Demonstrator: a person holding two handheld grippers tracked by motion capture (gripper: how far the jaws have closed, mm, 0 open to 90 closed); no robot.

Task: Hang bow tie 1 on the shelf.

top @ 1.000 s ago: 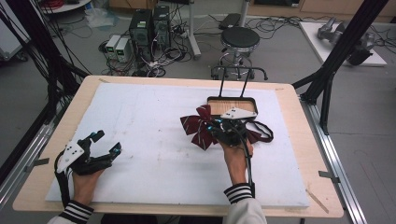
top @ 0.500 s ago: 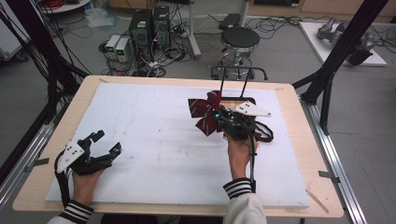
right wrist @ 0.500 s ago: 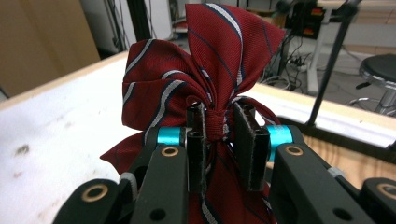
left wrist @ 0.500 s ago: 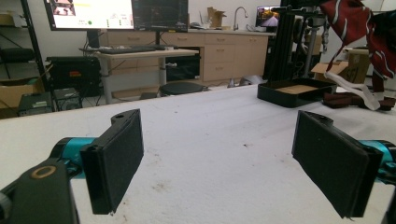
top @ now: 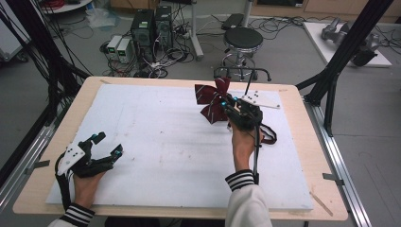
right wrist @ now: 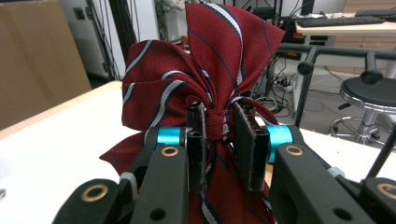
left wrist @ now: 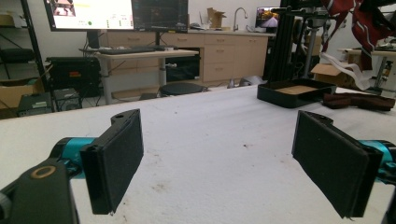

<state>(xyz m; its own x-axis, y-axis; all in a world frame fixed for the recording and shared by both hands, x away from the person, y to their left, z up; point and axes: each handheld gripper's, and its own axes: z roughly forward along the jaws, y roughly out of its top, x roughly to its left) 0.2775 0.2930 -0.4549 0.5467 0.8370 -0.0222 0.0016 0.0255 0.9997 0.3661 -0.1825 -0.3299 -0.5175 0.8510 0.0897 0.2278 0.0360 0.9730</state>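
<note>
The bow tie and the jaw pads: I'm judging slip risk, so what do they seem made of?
Bow tie: woven fabric, likely silk or polyester; fine ribbed weave, slight sheen, soft gathers at the knot. Right gripper pads: matte black, apparently foam or rubber, with a grainy surface.

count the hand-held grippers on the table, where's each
2. The left hand-held gripper rests open near the table's front left corner; the right hand-held gripper is raised toward the far right, shut on the red striped bow tie.
</note>
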